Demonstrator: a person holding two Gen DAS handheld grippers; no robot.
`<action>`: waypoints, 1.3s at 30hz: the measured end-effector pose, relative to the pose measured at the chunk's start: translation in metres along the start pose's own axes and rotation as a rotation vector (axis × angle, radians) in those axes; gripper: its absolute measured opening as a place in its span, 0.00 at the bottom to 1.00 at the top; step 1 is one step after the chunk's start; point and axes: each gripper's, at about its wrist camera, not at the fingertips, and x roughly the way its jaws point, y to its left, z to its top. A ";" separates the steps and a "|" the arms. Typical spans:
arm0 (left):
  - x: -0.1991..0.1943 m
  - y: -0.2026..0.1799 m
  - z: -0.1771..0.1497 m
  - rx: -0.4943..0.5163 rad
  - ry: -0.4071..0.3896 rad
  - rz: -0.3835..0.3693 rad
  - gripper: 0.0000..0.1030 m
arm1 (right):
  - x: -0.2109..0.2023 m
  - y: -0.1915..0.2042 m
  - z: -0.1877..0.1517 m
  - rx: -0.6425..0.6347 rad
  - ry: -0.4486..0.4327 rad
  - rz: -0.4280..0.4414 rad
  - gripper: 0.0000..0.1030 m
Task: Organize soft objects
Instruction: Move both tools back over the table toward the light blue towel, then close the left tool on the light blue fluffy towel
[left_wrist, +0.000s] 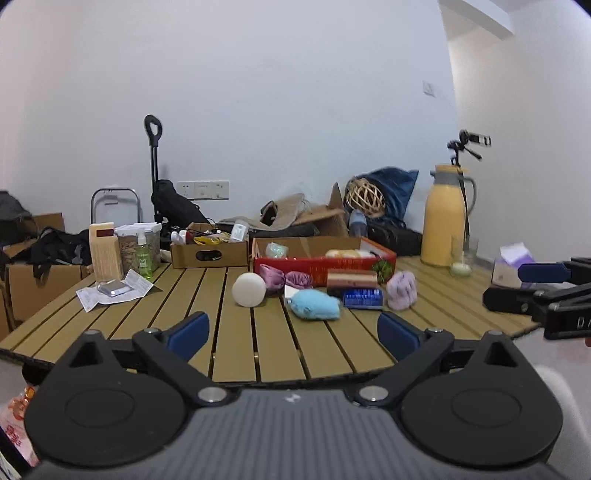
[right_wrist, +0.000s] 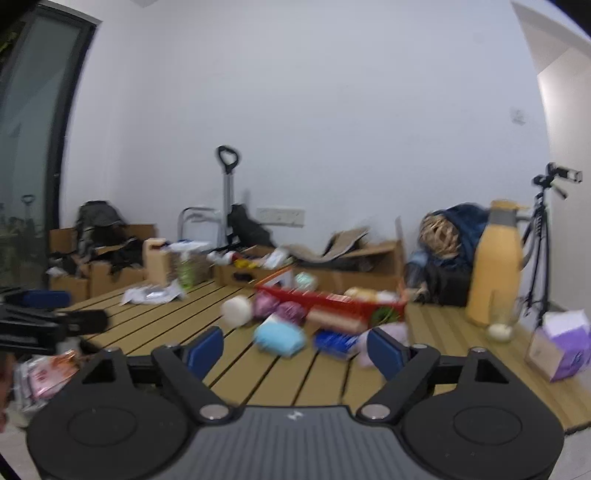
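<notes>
On the slatted wooden table (left_wrist: 236, 332) lie a white ball (left_wrist: 248, 289), a light blue pouch (left_wrist: 316, 304), pink-purple satin scrunchies (left_wrist: 284, 278), a lilac fluffy piece (left_wrist: 402, 290), a striped block (left_wrist: 351, 277) and a dark blue pack (left_wrist: 362, 298). Behind them stands a red cardboard box (left_wrist: 321, 263) holding a few soft items. My left gripper (left_wrist: 293, 330) is open and empty, near the table's front edge. My right gripper (right_wrist: 295, 350) is open and empty too, short of the blue pouch (right_wrist: 279, 339). Its fingers (left_wrist: 543, 273) show at the right edge of the left wrist view.
A yellow thermos jug (left_wrist: 445, 219) and a glass stand at the back right, with a purple tissue box (right_wrist: 561, 343) near the right edge. At the back left are a brown box (left_wrist: 208, 252), containers, a green bottle (left_wrist: 144, 258) and papers (left_wrist: 110, 291). Cardboard boxes and bags crowd the floor behind.
</notes>
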 end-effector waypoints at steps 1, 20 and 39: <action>0.001 -0.001 -0.001 0.000 -0.002 0.005 0.97 | 0.001 0.003 -0.005 -0.009 0.020 0.004 0.85; 0.102 -0.002 -0.031 -0.047 0.172 -0.026 1.00 | 0.071 -0.025 -0.049 0.106 0.170 -0.021 0.87; 0.332 0.058 0.013 -0.430 0.323 -0.199 0.58 | 0.285 -0.061 -0.025 0.319 0.332 0.215 0.60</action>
